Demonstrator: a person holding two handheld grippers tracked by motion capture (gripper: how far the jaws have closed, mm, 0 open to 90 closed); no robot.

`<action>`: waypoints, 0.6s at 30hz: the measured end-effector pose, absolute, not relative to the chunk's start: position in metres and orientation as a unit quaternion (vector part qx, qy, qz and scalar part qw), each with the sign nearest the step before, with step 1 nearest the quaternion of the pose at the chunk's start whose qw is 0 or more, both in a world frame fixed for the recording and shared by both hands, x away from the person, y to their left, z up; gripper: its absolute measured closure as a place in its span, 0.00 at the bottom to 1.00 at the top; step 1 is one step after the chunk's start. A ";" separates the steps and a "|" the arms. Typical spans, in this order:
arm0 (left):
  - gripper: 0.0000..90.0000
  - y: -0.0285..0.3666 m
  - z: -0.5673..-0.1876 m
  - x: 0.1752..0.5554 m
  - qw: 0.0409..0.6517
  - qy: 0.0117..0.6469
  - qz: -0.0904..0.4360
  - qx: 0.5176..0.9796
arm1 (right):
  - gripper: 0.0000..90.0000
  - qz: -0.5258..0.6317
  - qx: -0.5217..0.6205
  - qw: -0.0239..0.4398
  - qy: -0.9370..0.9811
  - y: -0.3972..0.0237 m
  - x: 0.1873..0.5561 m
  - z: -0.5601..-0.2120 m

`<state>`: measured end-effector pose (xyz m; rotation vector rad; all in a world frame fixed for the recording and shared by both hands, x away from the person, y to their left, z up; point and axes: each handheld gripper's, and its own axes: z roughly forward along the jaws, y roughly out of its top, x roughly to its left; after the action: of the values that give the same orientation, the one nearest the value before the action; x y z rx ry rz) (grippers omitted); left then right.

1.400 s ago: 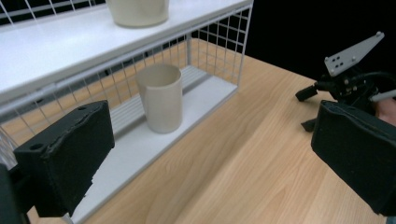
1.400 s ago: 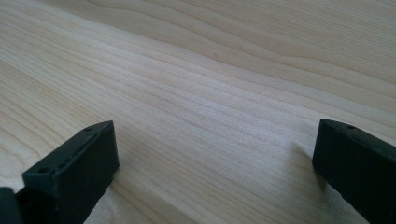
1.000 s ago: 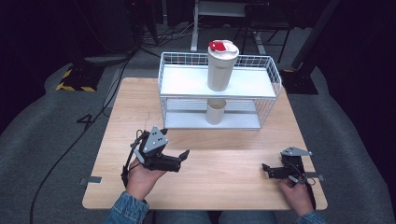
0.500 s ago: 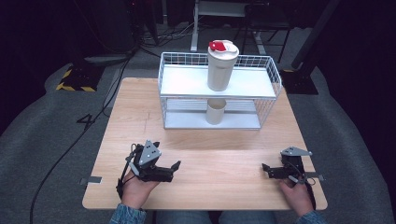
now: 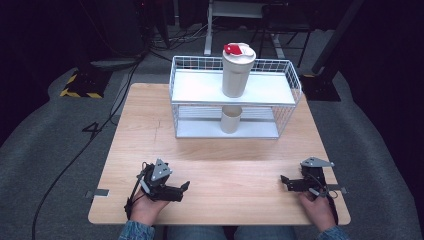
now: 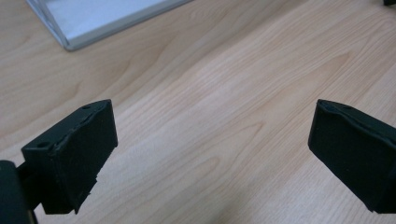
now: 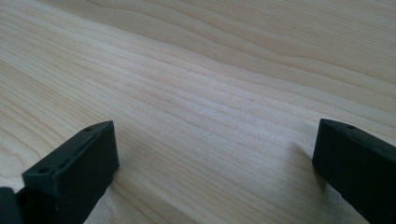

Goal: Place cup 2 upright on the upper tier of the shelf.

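Left gripper [image 5: 184,188] and right gripper [image 5: 285,181] spread, empty; tumbler [image 5: 238,70] well beyond on rack [image 5: 285,90].

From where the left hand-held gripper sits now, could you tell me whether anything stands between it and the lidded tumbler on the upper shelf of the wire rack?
Only the rack itself: the left hand-held gripper, open, has bare table ahead, but the wire rack rims the tumbler with a low wall, so approach from above.

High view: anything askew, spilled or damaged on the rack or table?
Nothing stands out. The beige tumbler with red-and-white lid stands upright on the white wire rack; the beige cup is upright below. The wooden table looks clean.
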<state>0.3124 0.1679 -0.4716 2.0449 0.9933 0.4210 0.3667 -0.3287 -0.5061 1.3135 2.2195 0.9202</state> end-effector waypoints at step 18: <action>0.00 0.169 -0.501 0.321 0.343 0.441 0.151 0.816 | 0.00 0.329 0.470 0.200 0.794 -0.329 0.367 -0.506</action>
<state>0.3211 0.1691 -0.5006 2.1208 1.1453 0.3918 0.3667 -0.3287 -0.5061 1.3135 2.2195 0.9200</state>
